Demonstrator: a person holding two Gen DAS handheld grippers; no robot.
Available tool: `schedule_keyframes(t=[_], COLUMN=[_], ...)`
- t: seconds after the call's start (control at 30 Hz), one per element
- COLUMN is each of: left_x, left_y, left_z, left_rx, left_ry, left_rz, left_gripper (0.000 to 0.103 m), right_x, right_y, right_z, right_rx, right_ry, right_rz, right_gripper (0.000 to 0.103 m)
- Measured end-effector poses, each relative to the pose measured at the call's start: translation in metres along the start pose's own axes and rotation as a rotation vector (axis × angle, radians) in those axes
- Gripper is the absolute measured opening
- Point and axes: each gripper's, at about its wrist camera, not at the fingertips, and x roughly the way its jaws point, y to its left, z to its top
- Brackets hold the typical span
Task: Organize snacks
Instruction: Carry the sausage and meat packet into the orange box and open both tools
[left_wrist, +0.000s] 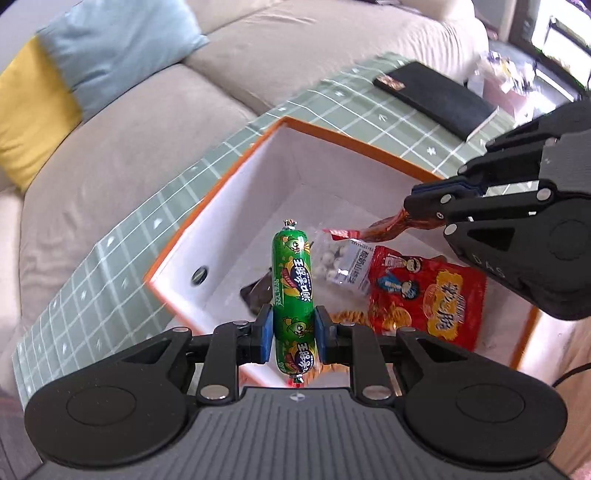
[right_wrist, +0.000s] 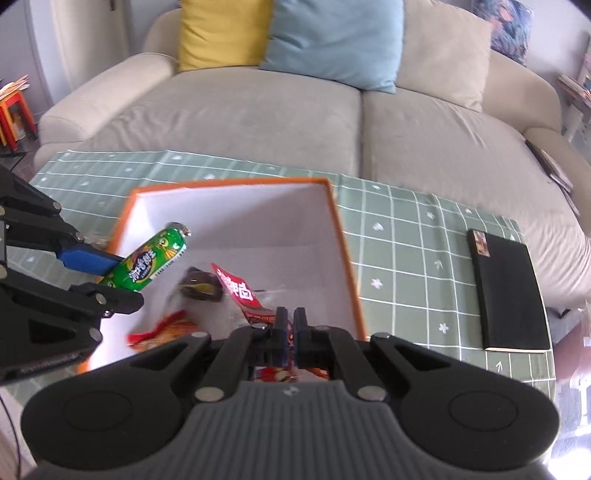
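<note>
- The green sausage (left_wrist: 293, 291) is sticking far out past the pads, above the orange box (left_wrist: 207, 206); if it is slipping sideways, it may be landing on the tabletop (left_wrist: 110, 254).
- The red packet (left_wrist: 384, 226) is thin and floppy, so it may be catching the box rim.
- The left tongs (left_wrist: 293, 328) are gripping the sausage at its lower half.
- The right tongs (right_wrist: 290, 325) are pinching the red packet, fully closed, over the box.

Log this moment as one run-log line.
left gripper: shut on green sausage | right gripper: shut on red packet | both over orange box
</note>
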Motion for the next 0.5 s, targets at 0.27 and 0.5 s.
schedule_keyframes(t=[0.27,0.5], left_x=[0.049,0.072], left_y=[-0.002,-0.011], left_z=[0.009,0.010], left_rx=[0.008,0.056], left_ry=[0.080,0.118], left_rz=[-0.014,-0.013], left_gripper=[0.025,0.025], right_x=[0.037,0.053], right_y=[-0.007,-0.009], right_z=[-0.011,-0.018], right_rx=[0.001,-0.008], right_ry=[0.035,0.058], right_rz=[0.021,0.018], right_gripper=[0.000,0.000])
